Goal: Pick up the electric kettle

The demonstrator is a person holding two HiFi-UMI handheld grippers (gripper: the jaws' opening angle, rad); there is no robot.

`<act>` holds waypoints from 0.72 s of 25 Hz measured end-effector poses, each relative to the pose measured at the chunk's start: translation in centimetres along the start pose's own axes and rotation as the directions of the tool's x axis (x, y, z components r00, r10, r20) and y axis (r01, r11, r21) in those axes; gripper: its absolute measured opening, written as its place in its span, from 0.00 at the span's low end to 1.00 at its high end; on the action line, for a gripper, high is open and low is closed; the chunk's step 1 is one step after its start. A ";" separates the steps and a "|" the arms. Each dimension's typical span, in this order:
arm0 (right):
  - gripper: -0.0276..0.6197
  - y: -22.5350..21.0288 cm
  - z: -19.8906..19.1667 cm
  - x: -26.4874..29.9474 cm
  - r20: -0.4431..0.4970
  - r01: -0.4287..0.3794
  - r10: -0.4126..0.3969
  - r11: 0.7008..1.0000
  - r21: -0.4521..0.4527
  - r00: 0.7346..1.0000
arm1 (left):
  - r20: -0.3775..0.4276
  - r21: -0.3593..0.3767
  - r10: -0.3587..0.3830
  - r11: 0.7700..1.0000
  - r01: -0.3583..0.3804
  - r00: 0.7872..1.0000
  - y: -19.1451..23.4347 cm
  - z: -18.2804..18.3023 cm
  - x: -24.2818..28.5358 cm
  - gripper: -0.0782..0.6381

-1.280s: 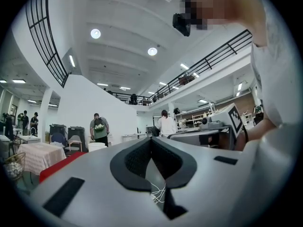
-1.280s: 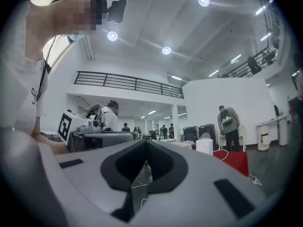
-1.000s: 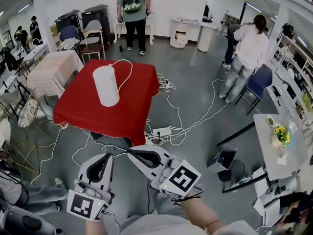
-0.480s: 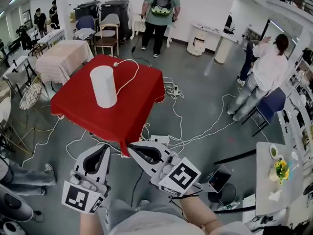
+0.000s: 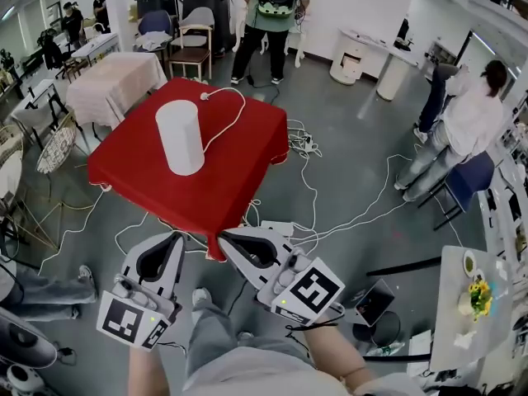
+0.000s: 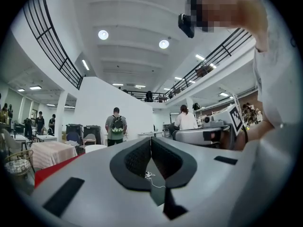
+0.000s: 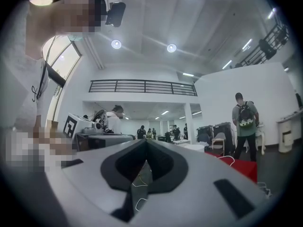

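Kettle (image 5: 180,137): white cylinder, upright on the red desk (image 5: 247,167); it stands on the left half, touched by nothing.
Cord (image 5: 235,110): white; loops from the kettle over the cloth towards the far edge.
Left tongs (image 5: 175,237): clenched, tips meeting, nothing between them; held low in front of the desk's near edge, pointing at it; well apart from the kettle.
Right tongs (image 5: 223,236): clenched too, pads together and empty; just beside the left tongs; in the head view the tip lies by the cloth's near corner.
Left tongs, own view (image 6: 151,139): tips together, only the room beyond them.
Right tongs, own view (image 7: 146,141): same; a strip of red cloth shows to the right.
Floor: grey; white cables and a power strip (image 5: 276,228) lie right of the desk.
Beyond the desk: a person with a backpack (image 5: 276,7) stands facing away.
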State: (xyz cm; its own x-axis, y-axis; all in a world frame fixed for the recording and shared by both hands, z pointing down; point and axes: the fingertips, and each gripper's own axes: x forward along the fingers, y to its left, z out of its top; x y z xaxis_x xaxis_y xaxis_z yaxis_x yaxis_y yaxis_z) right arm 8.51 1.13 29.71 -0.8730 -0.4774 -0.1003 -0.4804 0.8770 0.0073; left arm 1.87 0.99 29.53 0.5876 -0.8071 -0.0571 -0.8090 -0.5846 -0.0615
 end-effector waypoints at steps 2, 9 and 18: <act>0.05 -0.6 -0.3 1.0 -0.009 0.004 -0.004 1.000 -0.003 1.000 | -0.013 -0.006 -0.017 1.000 0.017 1.000 1.1 -0.5 0.8 0.12; 0.05 -3.9 -0.8 6.2 -0.020 0.050 -0.050 0.999 -0.006 0.999 | -0.042 0.004 -0.080 0.997 0.080 0.996 5.8 -1.9 4.0 0.12; 0.05 -7.6 -1.6 13.7 -0.033 0.132 -0.132 0.991 -0.011 0.991 | -0.054 -0.044 -0.180 0.983 0.178 0.982 13.7 -4.6 7.6 0.13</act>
State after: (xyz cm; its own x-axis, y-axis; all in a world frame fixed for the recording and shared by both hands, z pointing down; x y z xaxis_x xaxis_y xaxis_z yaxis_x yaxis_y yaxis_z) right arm 0.04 -12.15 29.87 -0.8041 -0.5906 -0.0676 -0.5923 0.8057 0.0052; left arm -4.81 -13.52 32.82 0.7218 -0.6920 0.0092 -0.6916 -0.7218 -0.0267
